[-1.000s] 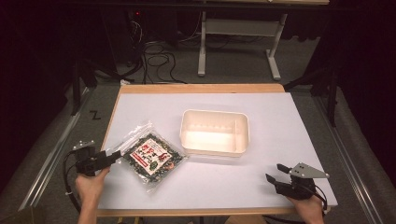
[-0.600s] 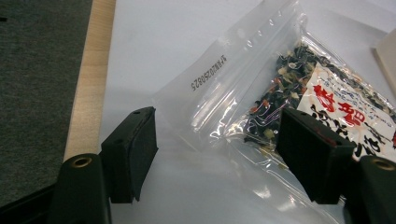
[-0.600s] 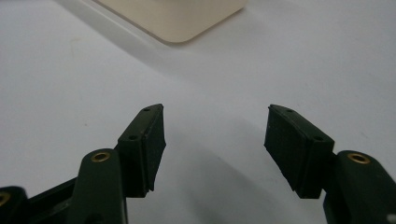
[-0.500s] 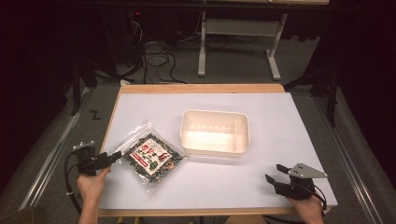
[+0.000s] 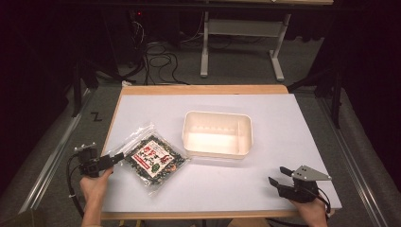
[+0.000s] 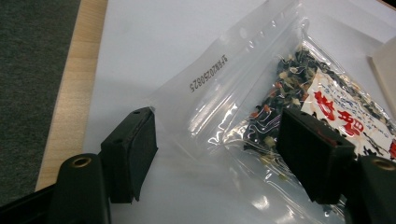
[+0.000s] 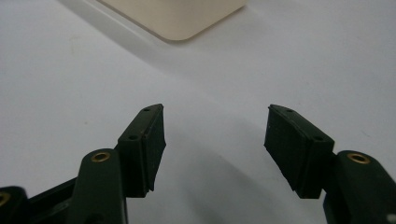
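A clear plastic bag (image 5: 153, 158) of dark dried mix with a red and white label lies flat on the white table top, left of centre. My left gripper (image 5: 115, 156) is at the bag's left corner. In the left gripper view it (image 6: 217, 135) is open, with its jaws on either side of the bag's (image 6: 280, 79) clear sealed edge and neither pad pressing it. My right gripper (image 5: 278, 175) rests near the front right of the table, open. Between its jaws (image 7: 215, 121) there is only bare table.
A cream plastic tub (image 5: 217, 134) stands empty at the table's centre, right of the bag; its corner (image 7: 177, 18) lies ahead of the right gripper. The white table top (image 5: 283, 118) has a wooden rim. Cables and a desk frame (image 5: 241, 42) are on the floor beyond.
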Motion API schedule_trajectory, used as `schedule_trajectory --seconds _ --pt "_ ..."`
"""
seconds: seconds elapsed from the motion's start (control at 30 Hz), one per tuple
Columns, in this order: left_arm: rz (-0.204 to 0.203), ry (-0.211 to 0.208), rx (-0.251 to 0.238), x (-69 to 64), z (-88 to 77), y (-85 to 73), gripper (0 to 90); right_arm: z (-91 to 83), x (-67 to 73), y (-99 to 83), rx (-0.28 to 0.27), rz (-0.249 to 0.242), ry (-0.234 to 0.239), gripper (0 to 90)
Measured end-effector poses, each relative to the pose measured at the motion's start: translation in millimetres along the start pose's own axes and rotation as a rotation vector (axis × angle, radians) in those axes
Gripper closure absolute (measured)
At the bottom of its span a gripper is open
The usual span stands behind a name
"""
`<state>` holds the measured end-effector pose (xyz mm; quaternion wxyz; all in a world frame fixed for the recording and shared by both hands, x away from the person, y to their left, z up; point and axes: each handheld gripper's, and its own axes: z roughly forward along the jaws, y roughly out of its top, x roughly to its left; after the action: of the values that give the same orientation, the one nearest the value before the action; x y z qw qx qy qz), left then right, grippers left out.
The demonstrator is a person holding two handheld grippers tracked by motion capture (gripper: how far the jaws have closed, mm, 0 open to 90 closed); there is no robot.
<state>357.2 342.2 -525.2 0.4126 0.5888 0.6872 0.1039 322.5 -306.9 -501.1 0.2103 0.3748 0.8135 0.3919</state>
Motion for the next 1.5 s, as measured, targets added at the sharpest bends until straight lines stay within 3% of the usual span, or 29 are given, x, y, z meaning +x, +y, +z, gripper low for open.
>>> schedule_trajectory --seconds 0.13,0.43,0.83,1.17,1.23,1.5 --pt "-0.004 -0.024 -0.001 -2.3 3.5 0.5 32.2 -0.2 0.0 0.0 -0.001 -0.002 -0.001 38.6" --pt "-0.008 -0.025 -0.011 -1.2 5.6 0.6 38.6 0.8 0.2 -0.1 0.006 -0.01 0.001 38.6" --pt "0.003 0.004 -0.019 1.3 4.4 -0.5 60.6 1.4 1.3 -0.1 0.01 -0.007 0.002 38.6" --pt "0.031 -0.011 -0.013 -2.4 4.5 0.2 82.8 1.4 1.0 -0.1 0.009 -0.008 0.001 38.6" --pt "0.044 -0.03 -0.016 -3.6 3.5 0.6 86.9 1.1 0.6 -0.2 0.007 -0.009 0.0 38.6" --pt "0.09 -0.05 -0.046 -11.6 -7.2 3.5 89.6 -0.4 -0.2 0.1 0.0 -0.005 -0.003 38.6"
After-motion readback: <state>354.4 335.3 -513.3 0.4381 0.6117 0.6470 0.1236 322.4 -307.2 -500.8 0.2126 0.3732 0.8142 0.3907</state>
